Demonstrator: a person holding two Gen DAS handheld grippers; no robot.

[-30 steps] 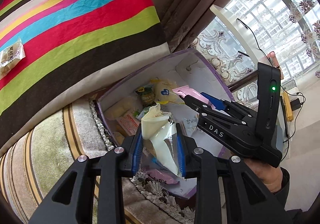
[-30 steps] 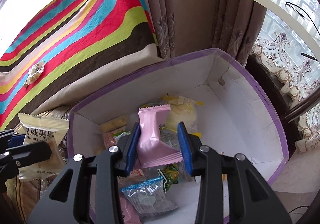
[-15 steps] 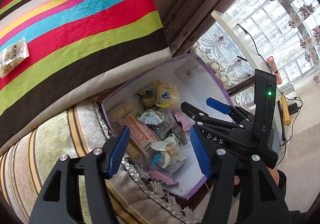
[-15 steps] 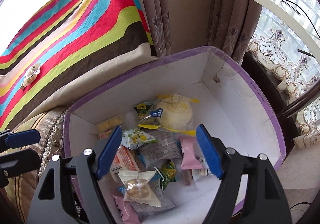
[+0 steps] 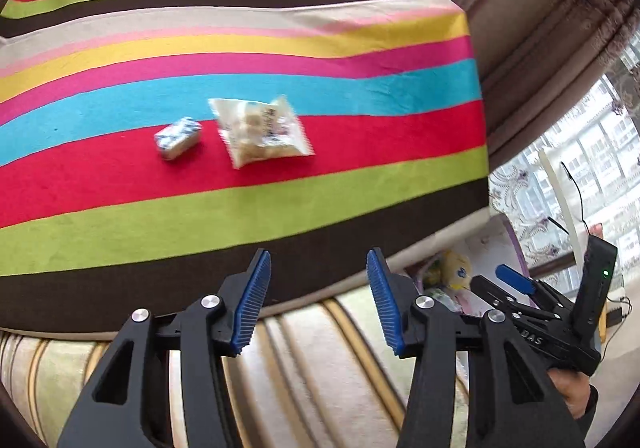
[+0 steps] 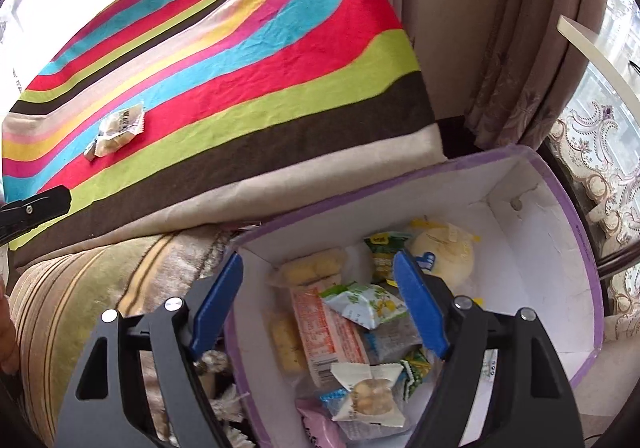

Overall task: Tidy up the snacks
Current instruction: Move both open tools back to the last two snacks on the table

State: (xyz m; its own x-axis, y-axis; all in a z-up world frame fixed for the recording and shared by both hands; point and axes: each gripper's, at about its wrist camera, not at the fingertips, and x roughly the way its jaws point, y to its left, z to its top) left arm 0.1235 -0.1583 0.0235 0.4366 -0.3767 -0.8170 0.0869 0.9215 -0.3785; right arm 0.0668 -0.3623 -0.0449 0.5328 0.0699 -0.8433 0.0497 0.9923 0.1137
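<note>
Both jaws stand released, nothing between them; the left gripper [image 5: 316, 300] has just been narrowing. Two snacks, a packet [image 5: 264, 131] and a box [image 5: 178, 137], lie on the striped cloth [image 5: 280, 67]. Reach squarely over one, wide enough, then carry it to the carton [image 6: 552, 276] under the right gripper [image 6: 320, 308].

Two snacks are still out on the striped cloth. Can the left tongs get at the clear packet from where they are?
Probably yes. The left tongs stand open and empty, facing the clear packet across bare striped cloth. Only the small blue-and-white packet lies nearby, off to its side.
</note>
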